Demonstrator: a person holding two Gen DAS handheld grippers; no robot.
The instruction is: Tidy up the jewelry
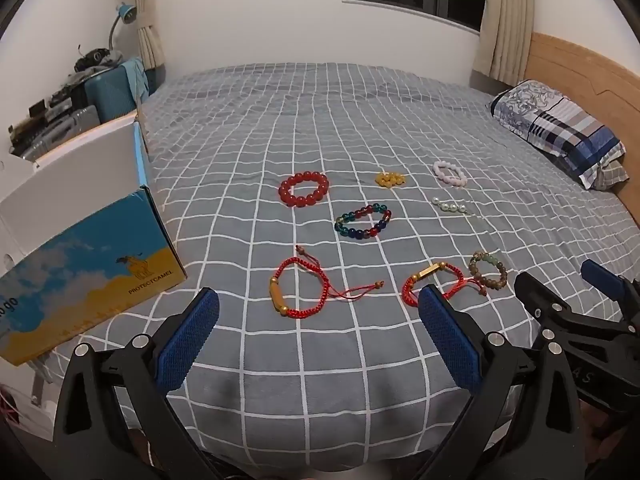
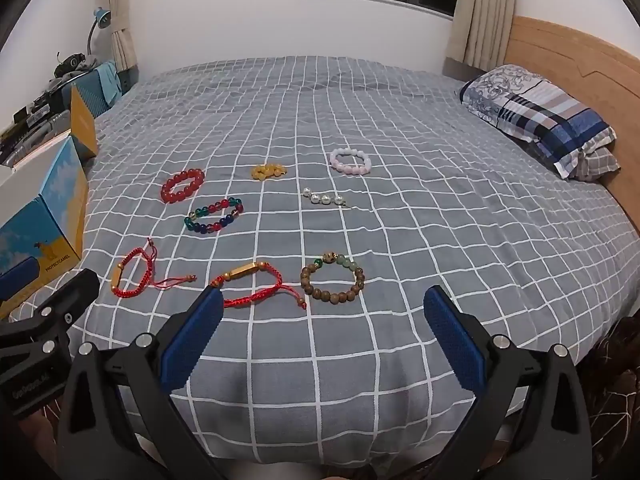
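Both grippers, left gripper (image 1: 319, 306) and right gripper (image 2: 322, 306), gape wide, empty, tilted down over eight bracelets: two red cord bracelets (image 1: 298, 290), six beaded.

Loads of bare bedspread (image 2: 360, 92) lay open beyond the pink bracelet (image 2: 351, 162). Left of it, the open box (image 1: 92, 256) blocked that edge; the pillow (image 2: 540, 116) sat well off right.
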